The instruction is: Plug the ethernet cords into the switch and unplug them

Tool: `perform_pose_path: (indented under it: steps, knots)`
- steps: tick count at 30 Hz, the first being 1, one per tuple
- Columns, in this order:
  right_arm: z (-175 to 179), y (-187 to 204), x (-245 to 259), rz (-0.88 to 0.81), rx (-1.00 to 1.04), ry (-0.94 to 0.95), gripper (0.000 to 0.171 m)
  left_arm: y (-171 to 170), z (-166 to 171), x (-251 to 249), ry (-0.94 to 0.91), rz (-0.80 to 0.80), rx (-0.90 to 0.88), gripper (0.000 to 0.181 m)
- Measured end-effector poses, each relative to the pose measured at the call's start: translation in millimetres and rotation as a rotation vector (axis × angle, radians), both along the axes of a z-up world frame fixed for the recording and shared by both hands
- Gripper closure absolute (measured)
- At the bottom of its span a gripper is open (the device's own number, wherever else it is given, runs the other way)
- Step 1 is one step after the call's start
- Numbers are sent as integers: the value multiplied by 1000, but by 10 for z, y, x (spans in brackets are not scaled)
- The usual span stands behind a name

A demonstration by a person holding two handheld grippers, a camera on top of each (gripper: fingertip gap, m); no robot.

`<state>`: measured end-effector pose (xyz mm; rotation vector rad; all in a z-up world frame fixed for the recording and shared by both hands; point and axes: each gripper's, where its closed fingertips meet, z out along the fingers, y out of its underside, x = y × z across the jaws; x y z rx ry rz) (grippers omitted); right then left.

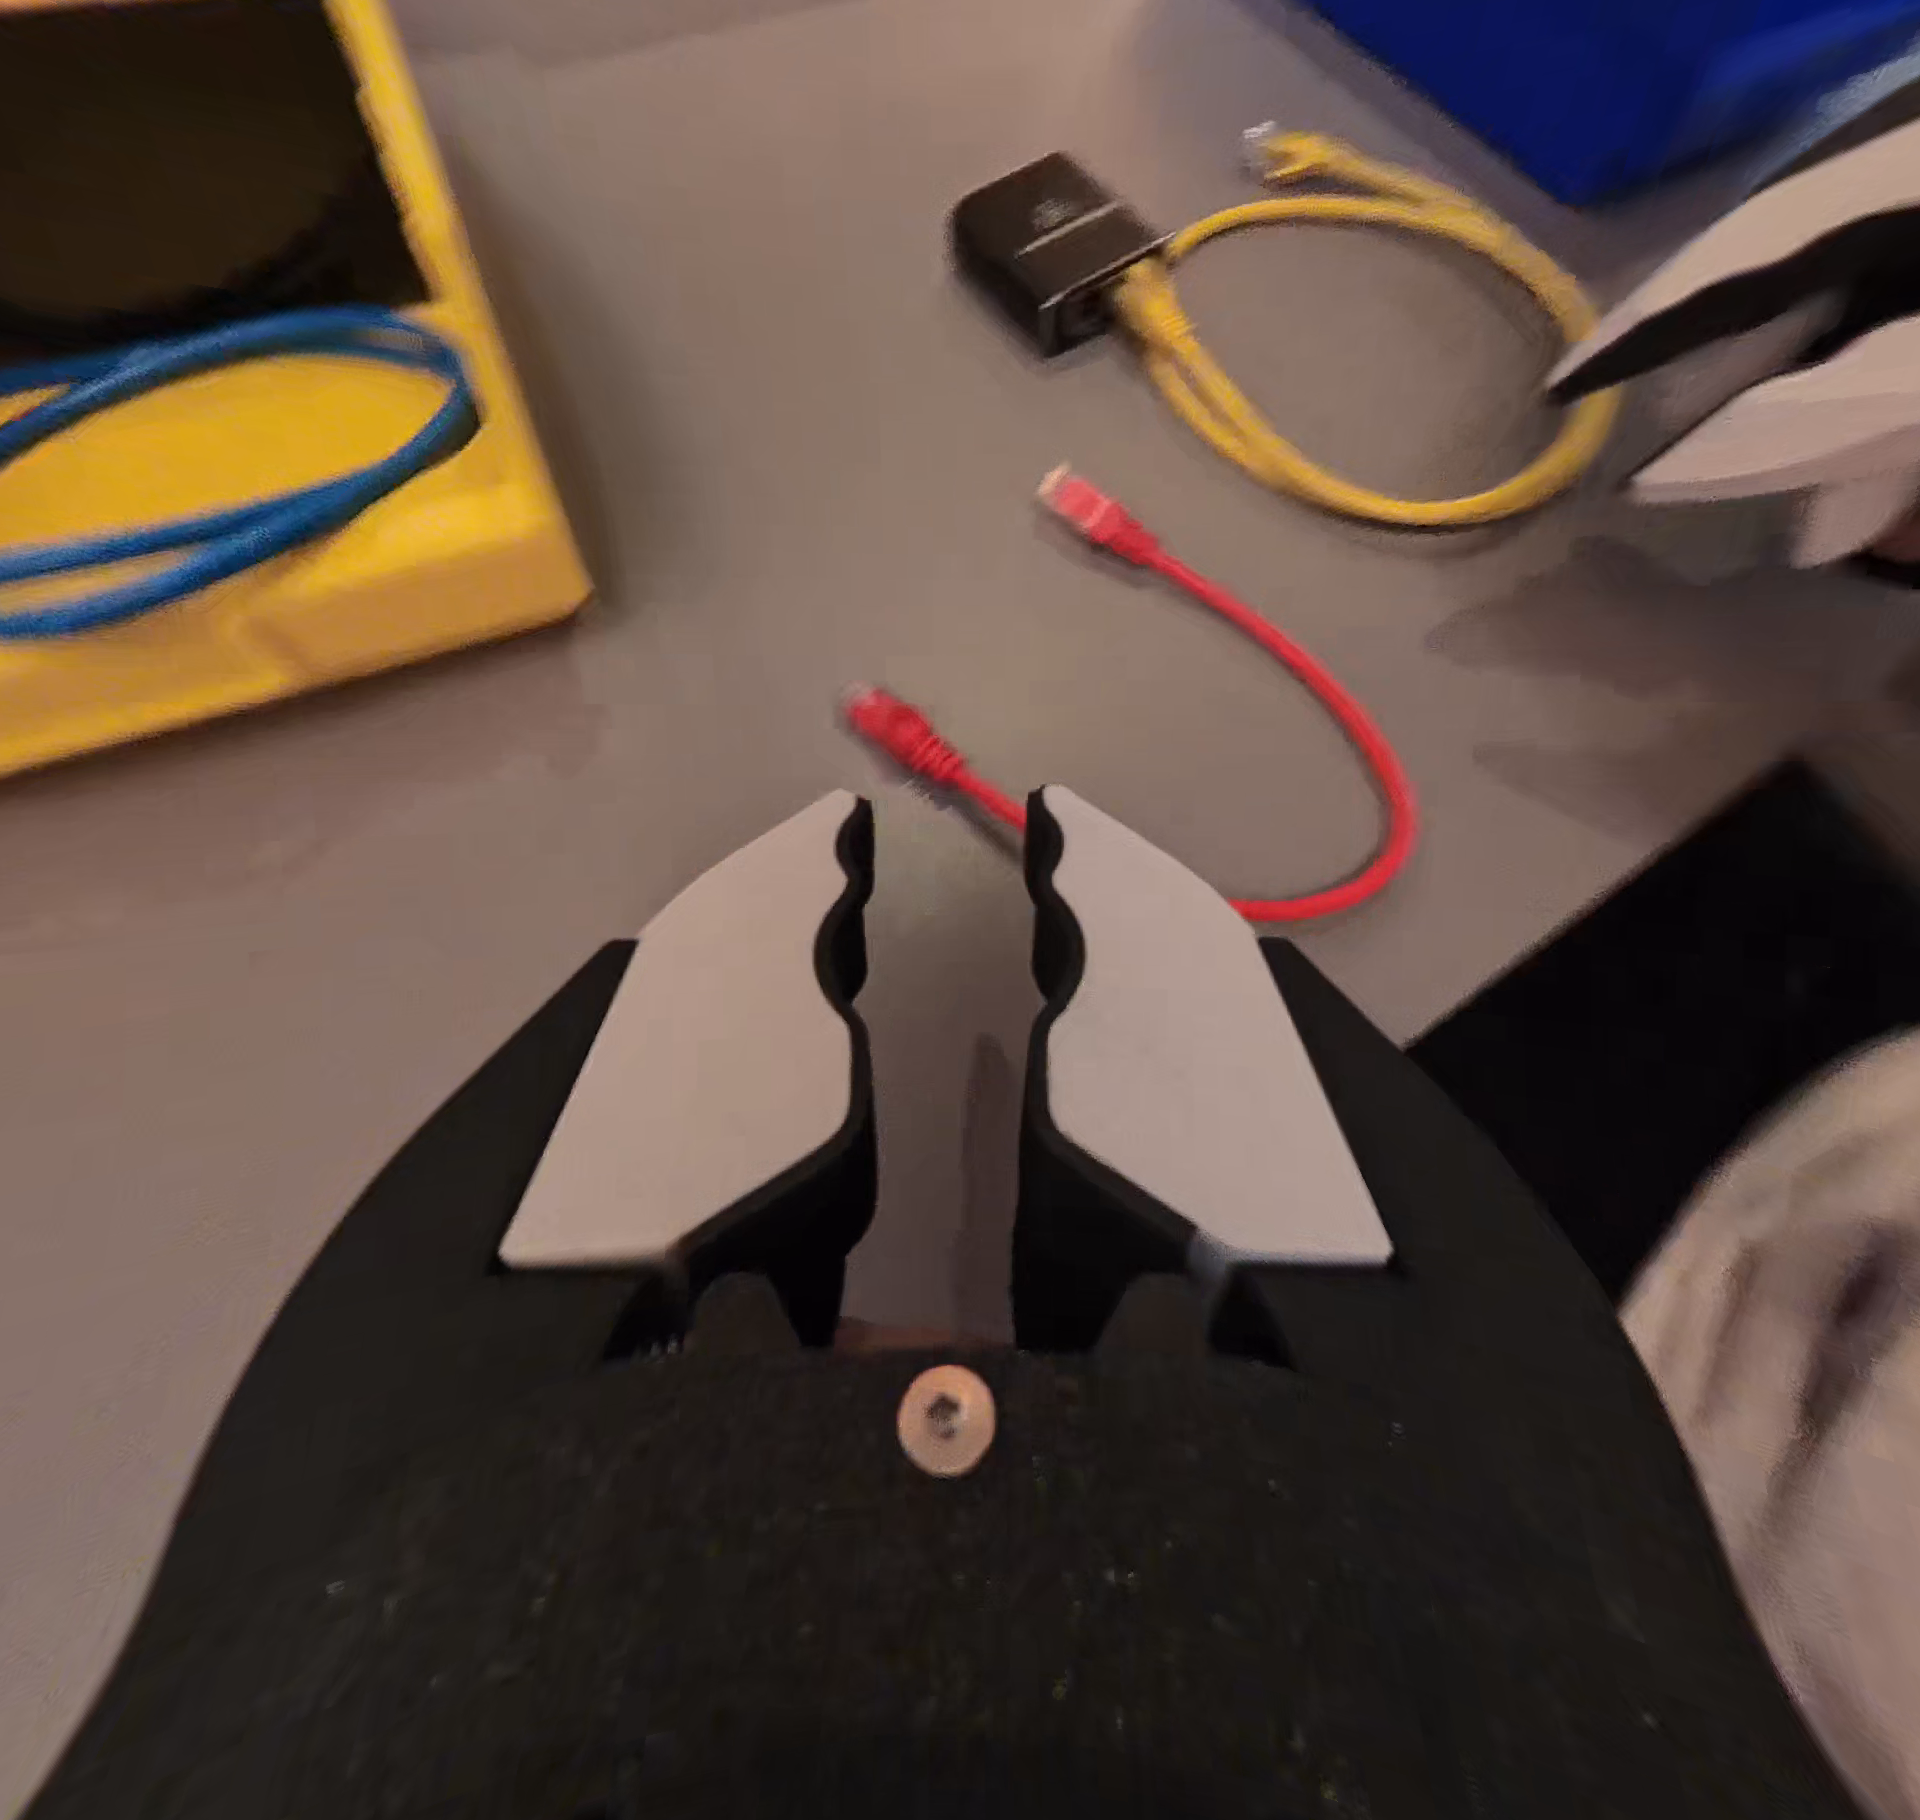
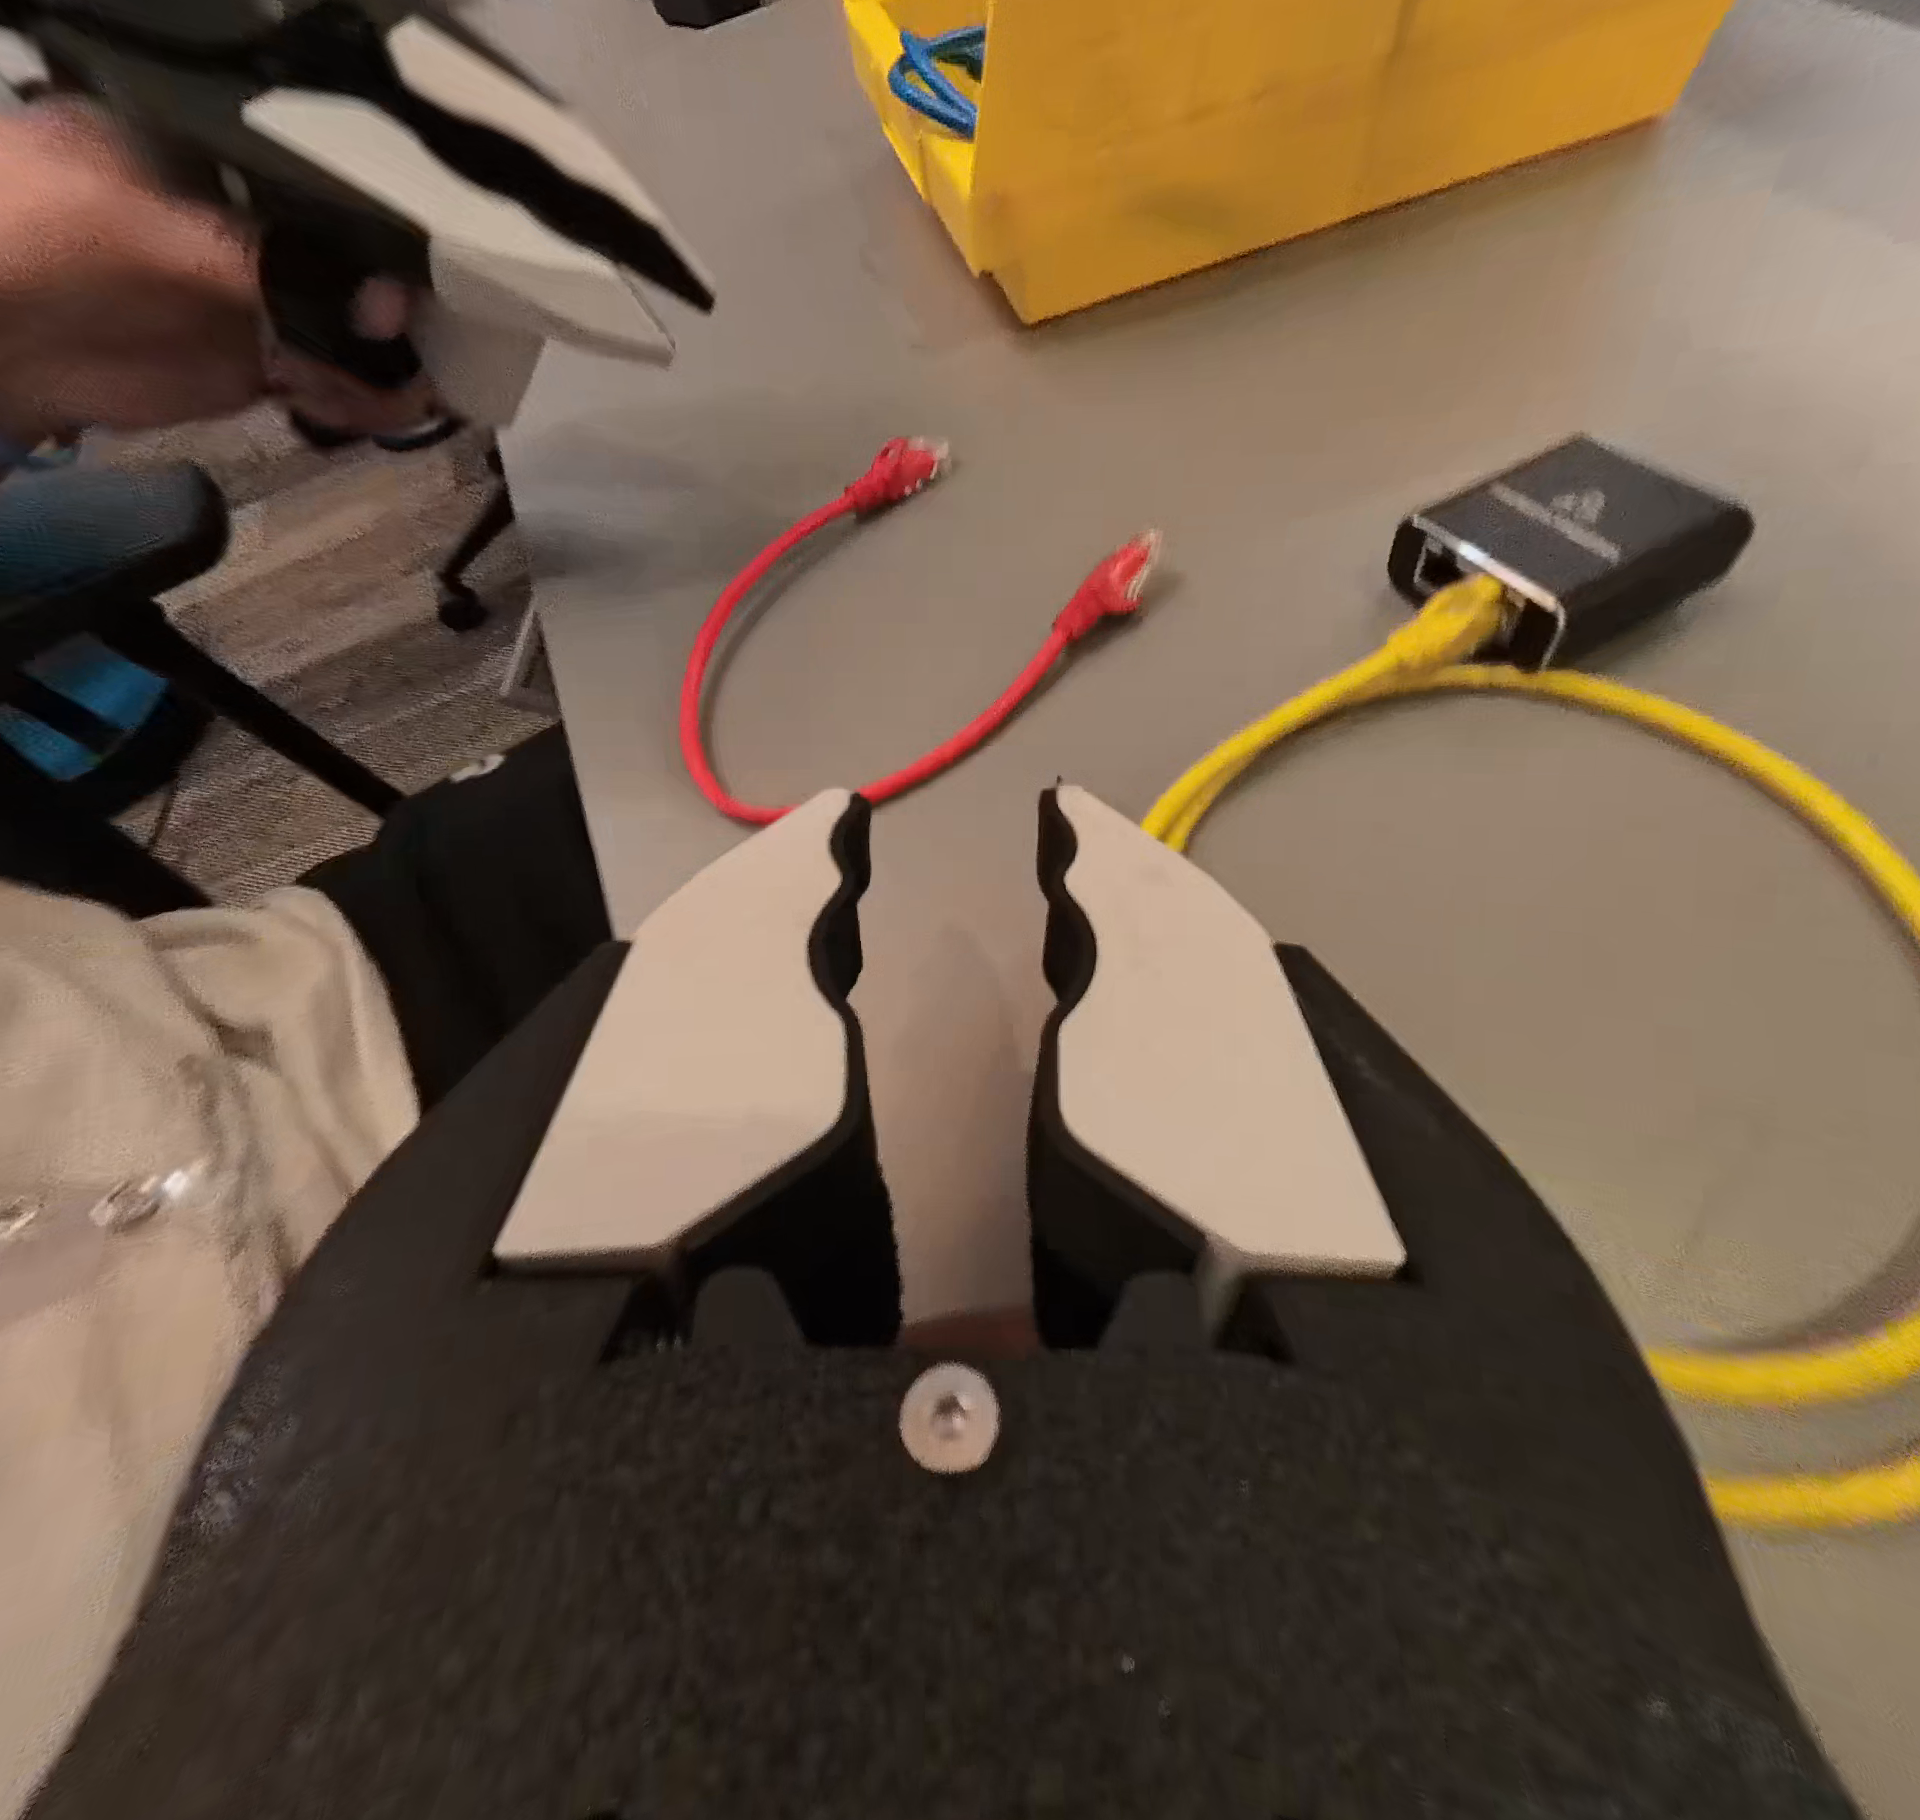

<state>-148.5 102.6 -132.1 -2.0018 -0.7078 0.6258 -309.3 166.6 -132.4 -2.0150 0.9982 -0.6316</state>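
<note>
Switch: small black box, right of centre in the right wrist view, upper centre in the left wrist view, flat on the grey table. Yellow cord has one plug seated in a switch port; the rest loops off toward lower right. Its other plug lies loose just past the switch, upper right of the left view. An open port shows beside the seated plug, likely for the next cord.

Red cord: short, curled in a U at mid-frame, both plugs free and pointing roughly toward the switch side, neither touching it. Near plug sits just ahead of the left gripper.

Left gripper: jaws narrowly apart, empty, hovering over the red cord close behind that plug; looks lined up to pinch it. Frame blurred, so contact cannot be judged.

Right gripper: jaws narrowly apart, empty, above the table between the red loop and the yellow loop, nothing between the fingers. Probably on standby to steady the switch.

Outward: yellow bin at top of the right view, blue cord coiled inside; blue bin upper right of the left view.
</note>
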Motion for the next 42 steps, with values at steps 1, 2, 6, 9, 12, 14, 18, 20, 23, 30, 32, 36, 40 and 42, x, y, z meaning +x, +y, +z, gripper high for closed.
perform_pose_path:
  steps: [1, 2, 6, 9, 12, 14, 18, 20, 23, 30, 32, 36, 40, 42]
  knots:
    - [20, 89, -71, 6, 8, -18, 141, 36, -104, -76, 34, 65, 24, 154]
    - [45, 158, -150, 24, 18, -33, 141, 92, -192, -167, 72, 134, 49, 154]
    - [127, 245, -392, 92, 41, -1, 143, 330, -275, -418, 106, 255, -16, 135]
    - [97, 167, -461, 123, 19, 60, 144, 717, -310, -675, 97, 370, -114, 130]
    - [-3, 87, -438, 134, -14, 53, 144, 991, -162, -665, -133, 411, -292, 126]
    - [-48, 32, -412, 143, -25, 38, 144, 1097, -10, -601, -295, 406, -419, 122]
    - [-79, -66, -410, 171, -49, 45, 144, 1368, 121, -555, -463, 473, -521, 121]
    - [-105, -92, -405, 178, -52, 32, 144, 1451, 91, -563, -451, 508, -514, 121]
    - [-144, -148, -384, 186, -55, 13, 144, 1460, 26, -529, -438, 529, -509, 122]
    - [-158, -176, -341, 187, -74, 31, 144, 1542, 40, -511, -420, 546, -421, 156]
    - [-148, -182, -346, 191, -77, 41, 144, 1583, 46, -480, -466, 540, -450, 158]
    - [-177, -184, -345, 193, -86, 30, 144, 1608, 95, -415, -566, 513, -457, 181]
    - [-206, -199, -338, 199, -90, 12, 144, 1536, 459, -314, -510, 366, -198, 181]
    - [-211, -200, -336, 200, -92, 12, 144, 1453, 708, -267, -489, 286, -67, 181]
